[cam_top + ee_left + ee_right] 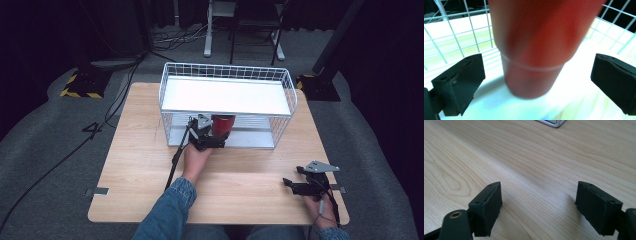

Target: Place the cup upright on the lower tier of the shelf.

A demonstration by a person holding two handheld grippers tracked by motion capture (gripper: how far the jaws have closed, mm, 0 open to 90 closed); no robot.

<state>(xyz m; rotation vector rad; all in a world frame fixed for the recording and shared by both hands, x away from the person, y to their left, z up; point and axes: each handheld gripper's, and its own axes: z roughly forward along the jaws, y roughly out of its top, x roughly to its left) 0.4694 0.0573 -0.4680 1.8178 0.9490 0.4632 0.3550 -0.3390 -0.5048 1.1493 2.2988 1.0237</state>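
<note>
Red cup (pixel 223 125) stands upright on the lower shelf (pixel 250 137) of the white wire rack (pixel 226 102), near that shelf's front edge, left of middle. Dark red, plain, round body; in the left gripper view (pixel 534 50) it's wider up top with a thin ridge line where the narrower base starts, blurred from closeness, base resting on the white shelf floor.

Left gripper (pixel 206 136) sits right at the rack's open front, fingers (pixel 461 82) spread wide on either side of the cup, gaps visible on both sides, pads not pressing on it. So cup is between the fingers but not gripped.

Right gripper (pixel 305 185) rests low over the counter (pixel 145 150) near the front right corner, well apart from the rack. Its fingers (pixel 487 207) are spread wide with only bare wood grain between them.

Edges and room: the rack's top shelf (pixel 225 95) hangs directly over the cup, so little headroom. Wire mesh closes the back and sides behind the cup; the front side is open toward the person. Rack sits at the far half of the counter. Near half of the counter is bare wood, open between the two grippers. The rack's right side stands near the counter's right edge.
</note>
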